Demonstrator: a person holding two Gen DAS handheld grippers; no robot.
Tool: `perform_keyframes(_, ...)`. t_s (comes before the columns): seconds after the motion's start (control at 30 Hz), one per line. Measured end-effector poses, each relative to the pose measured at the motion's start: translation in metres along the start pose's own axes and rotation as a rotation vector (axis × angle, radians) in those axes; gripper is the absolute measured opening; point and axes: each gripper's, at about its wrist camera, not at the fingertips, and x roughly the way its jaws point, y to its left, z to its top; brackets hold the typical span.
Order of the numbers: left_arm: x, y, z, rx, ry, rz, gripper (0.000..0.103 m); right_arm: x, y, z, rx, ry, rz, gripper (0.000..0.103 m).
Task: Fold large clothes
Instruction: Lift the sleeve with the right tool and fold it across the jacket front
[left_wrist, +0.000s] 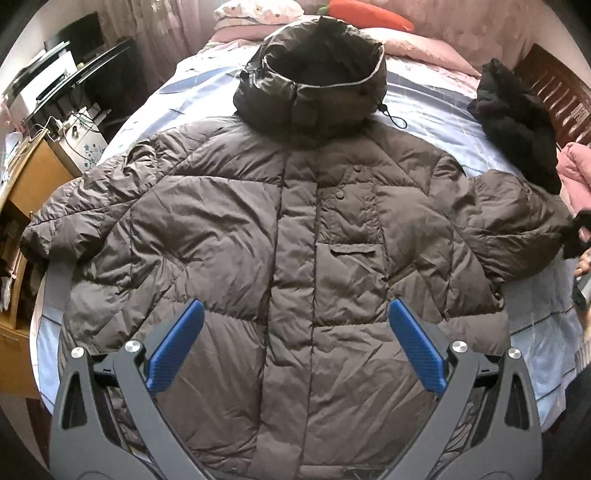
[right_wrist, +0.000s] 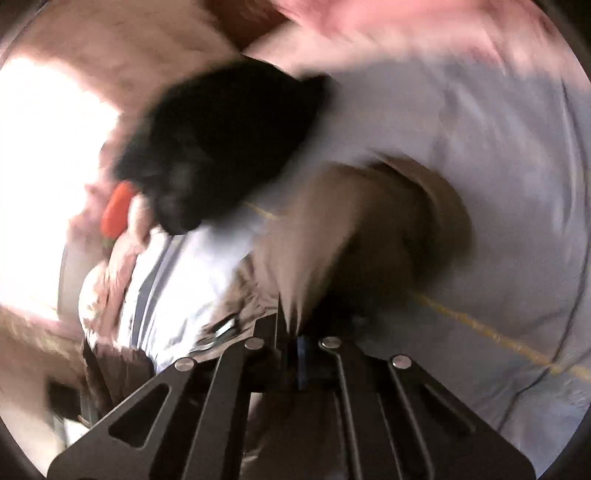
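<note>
A large brown hooded puffer jacket lies flat, front up, on the bed, hood toward the pillows and both sleeves spread out. My left gripper hovers above the jacket's lower front, jaws wide open and empty, blue pads showing. In the blurred right wrist view my right gripper is shut on the brown sleeve of the jacket, at its end. In the left wrist view that gripper shows only as a dark shape at the right sleeve cuff.
A black fluffy garment lies on the bed beside the right sleeve; it also shows in the right wrist view. Pink pillows and an orange cushion are at the head. A wooden desk stands left of the bed.
</note>
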Motion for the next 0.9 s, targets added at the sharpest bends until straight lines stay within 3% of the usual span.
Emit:
perform_keyframes(0.07,-0.005,0.006,0.0,-0.012,-0.009,-0.001,0.101,-0.024,0.046,-0.008,-0.086,0.002,0.16,0.004)
perform_keyframes(0.1,-0.007,0.009,0.001,-0.021,-0.011,-0.001,0.101,-0.039,0.077,-0.017,-0.123,0.034,0.276,0.003)
perform_keyframes(0.2,-0.015,0.022,0.002,-0.061,-0.017,0.006,0.101,-0.071,0.162,-0.058,-0.259,0.14,0.509,0.003)
perform_keyframes(0.3,-0.029,0.037,0.003,-0.105,-0.029,0.025,0.101,-0.089,0.241,-0.127,-0.451,0.265,0.637,0.003)
perform_keyframes(0.4,-0.047,0.06,0.004,-0.168,-0.048,0.06,0.101,-0.088,0.286,-0.197,-0.588,0.381,0.691,0.003)
perform_keyframes(0.53,-0.076,0.096,0.005,-0.237,-0.117,0.154,0.101,-0.047,0.312,-0.295,-0.705,0.546,0.658,0.003)
perform_keyframes(0.73,-0.093,0.146,0.001,-0.345,-0.134,0.168,0.101,0.033,0.294,-0.388,-0.763,0.722,0.514,0.005)
perform_keyframes(0.83,-0.094,0.16,-0.002,-0.375,-0.126,0.167,0.101,0.063,0.27,-0.431,-0.826,0.769,0.384,0.015)
perform_keyframes(0.9,-0.092,0.163,-0.004,-0.374,-0.118,0.173,0.101,0.076,0.262,-0.45,-0.845,0.793,0.331,0.039)
